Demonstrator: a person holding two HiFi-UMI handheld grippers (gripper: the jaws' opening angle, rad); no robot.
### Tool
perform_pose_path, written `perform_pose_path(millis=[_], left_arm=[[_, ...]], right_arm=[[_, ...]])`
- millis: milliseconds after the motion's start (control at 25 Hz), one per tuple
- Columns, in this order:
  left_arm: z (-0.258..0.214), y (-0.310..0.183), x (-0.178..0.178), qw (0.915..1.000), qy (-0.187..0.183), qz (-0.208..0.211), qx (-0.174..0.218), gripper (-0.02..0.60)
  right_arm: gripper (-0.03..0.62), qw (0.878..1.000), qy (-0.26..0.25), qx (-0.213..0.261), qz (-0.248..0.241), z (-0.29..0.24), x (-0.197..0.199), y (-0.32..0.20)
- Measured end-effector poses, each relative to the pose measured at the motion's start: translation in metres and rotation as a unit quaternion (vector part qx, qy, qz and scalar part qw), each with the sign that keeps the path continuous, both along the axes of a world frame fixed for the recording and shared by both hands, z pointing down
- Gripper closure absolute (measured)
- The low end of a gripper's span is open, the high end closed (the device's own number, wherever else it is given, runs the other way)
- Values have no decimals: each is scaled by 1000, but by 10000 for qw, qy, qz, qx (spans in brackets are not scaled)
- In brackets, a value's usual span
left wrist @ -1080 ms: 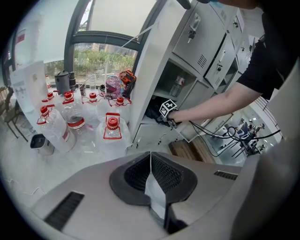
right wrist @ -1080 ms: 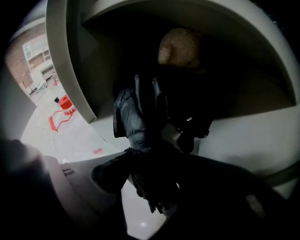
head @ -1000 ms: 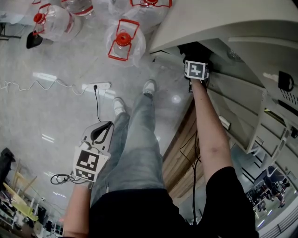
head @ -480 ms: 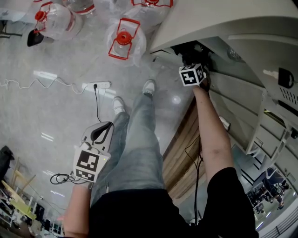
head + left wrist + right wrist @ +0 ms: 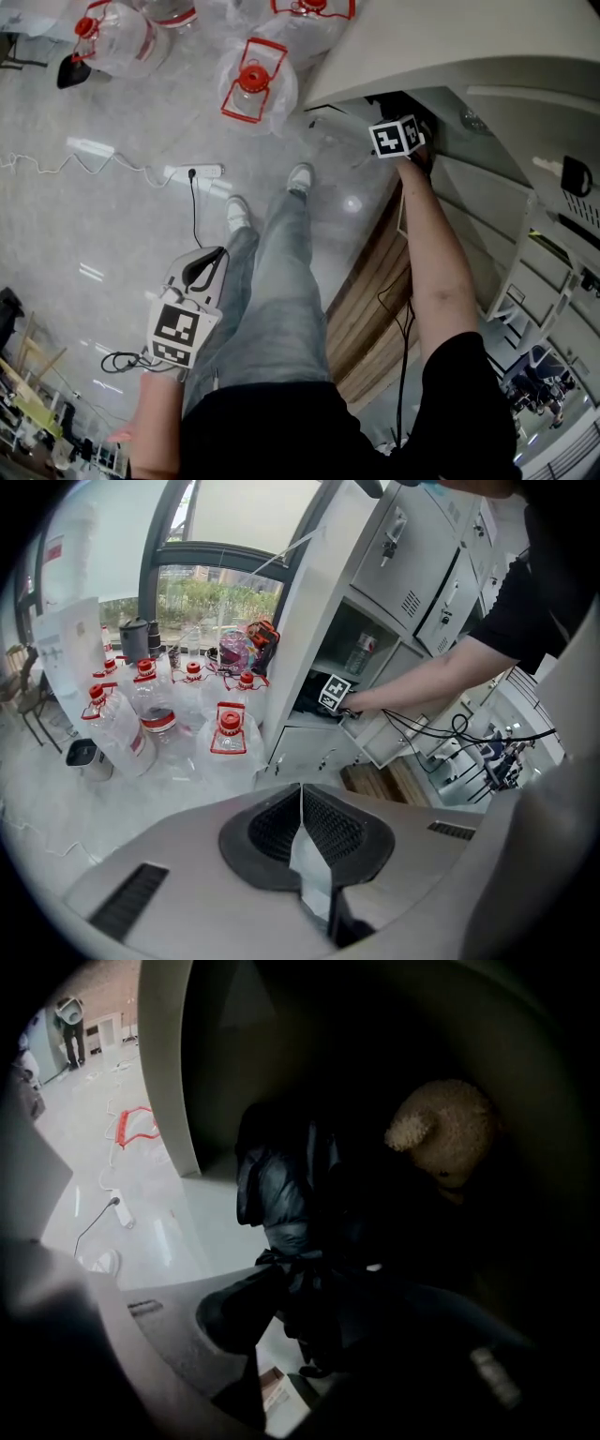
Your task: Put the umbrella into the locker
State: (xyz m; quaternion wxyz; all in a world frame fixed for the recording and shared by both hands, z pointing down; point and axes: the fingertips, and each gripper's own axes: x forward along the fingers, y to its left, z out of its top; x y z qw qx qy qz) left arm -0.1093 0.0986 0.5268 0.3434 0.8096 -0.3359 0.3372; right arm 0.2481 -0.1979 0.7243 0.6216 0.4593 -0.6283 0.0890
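Note:
The black folded umbrella lies inside the dark locker compartment, next to a tan teddy bear. My right gripper reaches into that compartment and its jaws are closing. The umbrella's near end lies between them, and I see no firm pinch in the dim light. In the head view only its marker cube shows at the locker mouth. The left gripper view shows that gripper at the same opening. My left gripper hangs by my left leg, shut and holding nothing, its pads meeting.
Several big water jugs with red caps stand on the floor ahead. A white power strip and its cable lie near my feet. A wooden panel leans below the lockers. An open locker door juts out under my right arm.
My right gripper has rolled at the locker mouth and shifted a little to the right, its cube now tilted. My left gripper has stayed where it was.

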Motion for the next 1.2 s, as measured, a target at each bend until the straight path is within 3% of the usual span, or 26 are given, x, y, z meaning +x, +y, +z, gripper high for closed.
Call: perform_pose_path(millis=[440, 760, 1000, 1200], left_arm=[[0, -10, -1, 10000, 26, -54, 48, 571], [-13, -11, -2, 9997, 108, -4, 207, 571], [-37, -14, -1, 9989, 222, 98, 409, 571], [-72, -23, 3, 9972, 371, 178, 631, 571]], right_arm=[[407, 9999, 87, -97, 11, 9, 5, -11], [370, 9990, -13, 127, 428, -18, 7, 4], [372, 9946, -610, 373, 754, -73, -17, 36], [402, 9826, -1415, 624, 1025, -134, -52, 80]])
